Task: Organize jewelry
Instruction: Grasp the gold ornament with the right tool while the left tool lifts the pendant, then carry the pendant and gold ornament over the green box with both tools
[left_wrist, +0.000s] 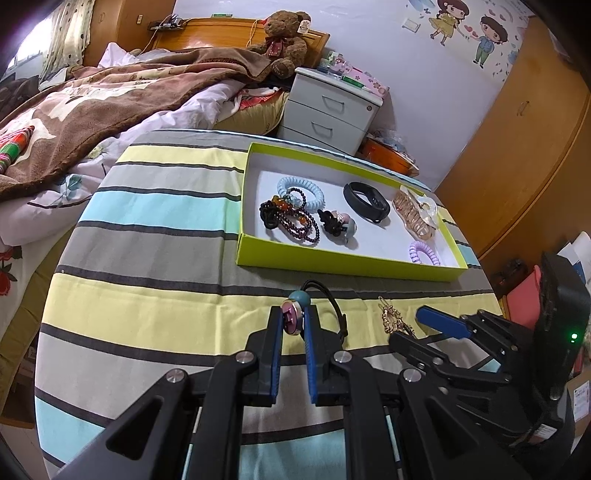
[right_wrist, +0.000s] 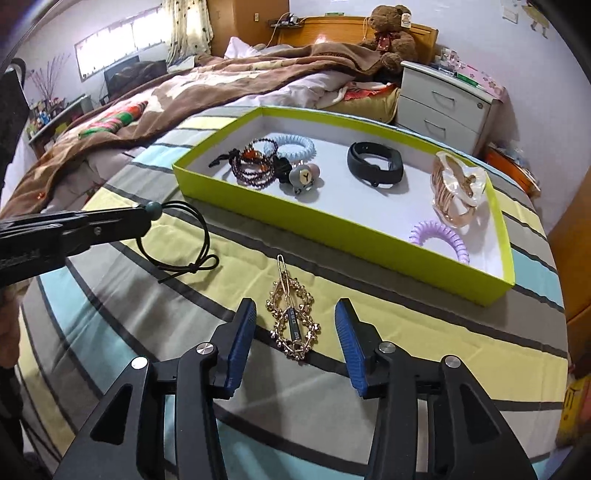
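The green tray (right_wrist: 343, 225) is taken as the landmark on the striped cloth (left_wrist: 147, 295). Two pieces lie outside it, both on its near side, and these appear to be what is left to sort.

The hair tie (left_wrist: 295, 314), with its teal bead and pink disc, is clamped between the narrowly closed fingers of the left gripper (left_wrist: 293, 325); its black elastic loop (right_wrist: 177, 240) trails down onto the cloth just short of the tray's near wall. The step in hand is judged to be the transfer of this tie into the tray (whether it is fully lifted off the cloth cannot be told).

The right gripper (right_wrist: 293, 332) is held wide open and grasps nothing. The gold hair clip (right_wrist: 293, 317) lies flat on the cloth between its blue pads (right_wrist: 242, 339), untouched by either, near the tray's front wall.

Inside the tray are seen a blue coil tie (right_wrist: 295, 149), a beaded bracelet (right_wrist: 251, 166), a black band (right_wrist: 375, 162), a claw clip (right_wrist: 456, 188) and a purple coil tie (right_wrist: 441, 236).

Next, the tie would need to be carried over the near wall and released on a bare patch; the right fingers would need lowering and closing about the thin clip.
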